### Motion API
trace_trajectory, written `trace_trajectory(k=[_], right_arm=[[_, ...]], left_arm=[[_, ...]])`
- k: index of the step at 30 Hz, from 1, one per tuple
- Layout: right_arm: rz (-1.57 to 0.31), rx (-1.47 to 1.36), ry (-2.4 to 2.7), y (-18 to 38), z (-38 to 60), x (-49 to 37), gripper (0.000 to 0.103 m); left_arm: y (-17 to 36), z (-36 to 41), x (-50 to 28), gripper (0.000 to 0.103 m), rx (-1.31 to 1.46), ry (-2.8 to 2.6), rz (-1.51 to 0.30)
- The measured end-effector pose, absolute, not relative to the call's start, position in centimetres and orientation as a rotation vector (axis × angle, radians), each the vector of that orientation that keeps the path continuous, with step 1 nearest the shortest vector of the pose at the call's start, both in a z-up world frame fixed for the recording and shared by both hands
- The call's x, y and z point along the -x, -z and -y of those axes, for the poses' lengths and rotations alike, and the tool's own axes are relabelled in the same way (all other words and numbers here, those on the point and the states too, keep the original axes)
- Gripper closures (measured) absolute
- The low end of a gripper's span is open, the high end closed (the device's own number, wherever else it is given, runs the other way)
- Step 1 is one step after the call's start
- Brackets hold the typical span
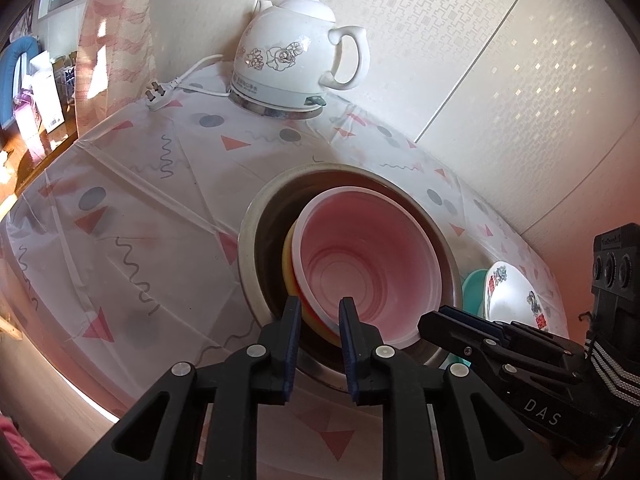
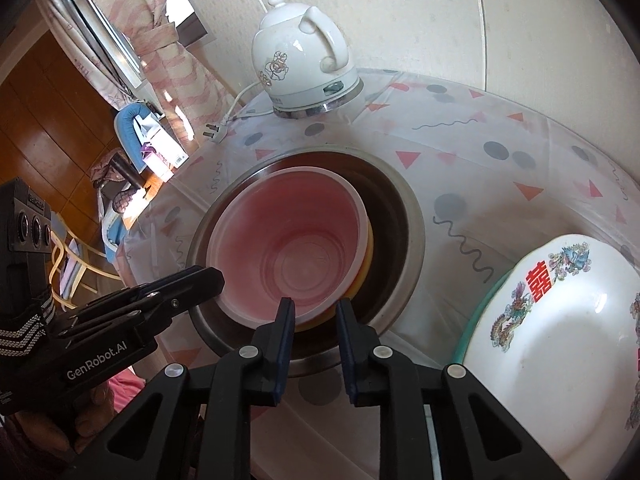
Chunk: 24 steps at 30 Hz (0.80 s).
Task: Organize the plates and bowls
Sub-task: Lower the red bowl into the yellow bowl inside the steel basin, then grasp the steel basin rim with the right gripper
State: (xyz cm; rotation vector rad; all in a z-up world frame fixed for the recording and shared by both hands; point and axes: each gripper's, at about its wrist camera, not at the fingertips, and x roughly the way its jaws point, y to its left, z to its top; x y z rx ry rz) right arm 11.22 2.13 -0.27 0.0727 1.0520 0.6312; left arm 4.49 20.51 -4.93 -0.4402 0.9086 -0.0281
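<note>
A: Where are the bowls seen?

B: A translucent pink plastic bowl (image 1: 370, 264) is nested over a yellow bowl (image 2: 367, 258) inside a large steel basin (image 1: 448, 248), set on a white plastic tablecloth printed with pink triangles and grey dots (image 1: 132, 208).

A: And the plates?

B: A white ceramic plate with a red double-happiness character and dragon motifs (image 2: 560, 332) is stacked on a teal plate (image 2: 474, 312), just beside the basin.

A: Gripper state?

B: The left gripper (image 1: 319, 312) is held with its jaws slightly parted over the near rim of the pink bowl, nothing pinched. The right gripper (image 2: 312, 312) is likewise parted at the bowls' near edge, gripping nothing.

A: Any writing?

B: "GenRobot.AI" is read on the left gripper's body, "DAS" on the right's. Small print runs round the base of a white ceramic electric kettle with a flower pattern (image 1: 296, 48); illegible. Its plug (image 1: 158, 94) lies loose on the cloth.
</note>
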Motion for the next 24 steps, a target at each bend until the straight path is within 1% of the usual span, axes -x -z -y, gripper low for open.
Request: trace_trajectory(k=[7,13,19,21,24], right_arm=[[-1.041,-0.011,-0.579,0.0,-2.5,-11.8,0.084],[-1.058,-0.026,-0.568,0.3,-2.3,-12.3,0.083],[-1.062,-0.053,-0.573,0.2,-2.1,-12.1,0.081],[-1.062,-0.069,-0.581,0.2,-2.0,-12.1,0.077],[-1.058,-0.069,-0.583,0.2,-2.2,-12.0,0.075]], left_arm=[[5.2,-20.3,-5.1,0.083,0.425,0.014,-0.913],[5.3,-20.4,-5.3,0.083,0.424,0.006,-0.913],[5.3,-20.4,-5.5,0.083,0.412,-0.003,-0.913],[5.3,-20.4,-5.4,0.082,0.412,0.000,-0.913],[5.2,-20.4,-5.5,0.080,0.418,0.002,-0.915]])
